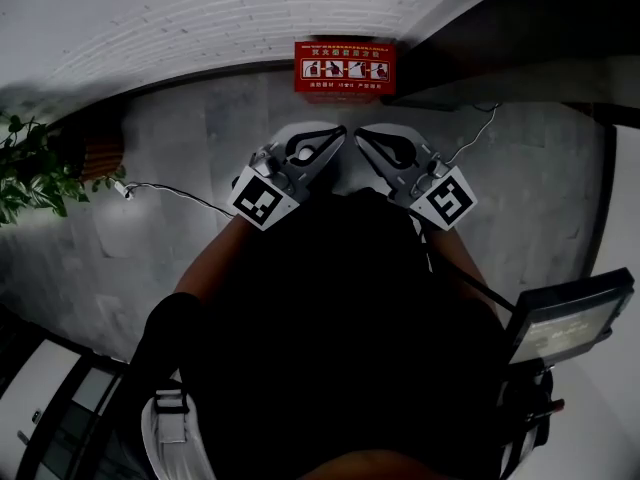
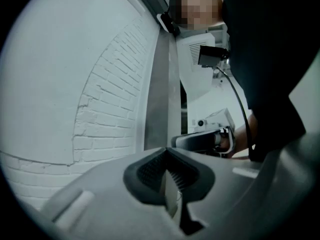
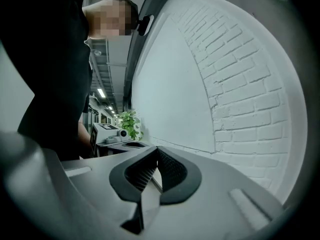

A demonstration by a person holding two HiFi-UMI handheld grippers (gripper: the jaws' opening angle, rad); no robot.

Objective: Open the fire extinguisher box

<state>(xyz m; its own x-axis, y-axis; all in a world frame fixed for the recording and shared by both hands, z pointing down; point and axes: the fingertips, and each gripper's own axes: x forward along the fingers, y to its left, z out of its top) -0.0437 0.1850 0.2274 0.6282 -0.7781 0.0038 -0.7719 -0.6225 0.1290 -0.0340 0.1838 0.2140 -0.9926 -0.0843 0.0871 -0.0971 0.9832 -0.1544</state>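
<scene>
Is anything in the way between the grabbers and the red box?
No, nothing visible. Only floor lies between the fire extinguisher box and the left gripper and right gripper, both shut and empty. The plant stands far off to the side.

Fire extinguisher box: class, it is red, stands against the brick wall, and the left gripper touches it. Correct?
Not quite. In the head view the left gripper is held apart from the fire extinguisher box, not touching it; the rest holds.

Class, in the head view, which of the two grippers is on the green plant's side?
The left gripper. The green plant stands at the picture's left edge, out beyond that gripper, while the right gripper sits on the far side.
</scene>
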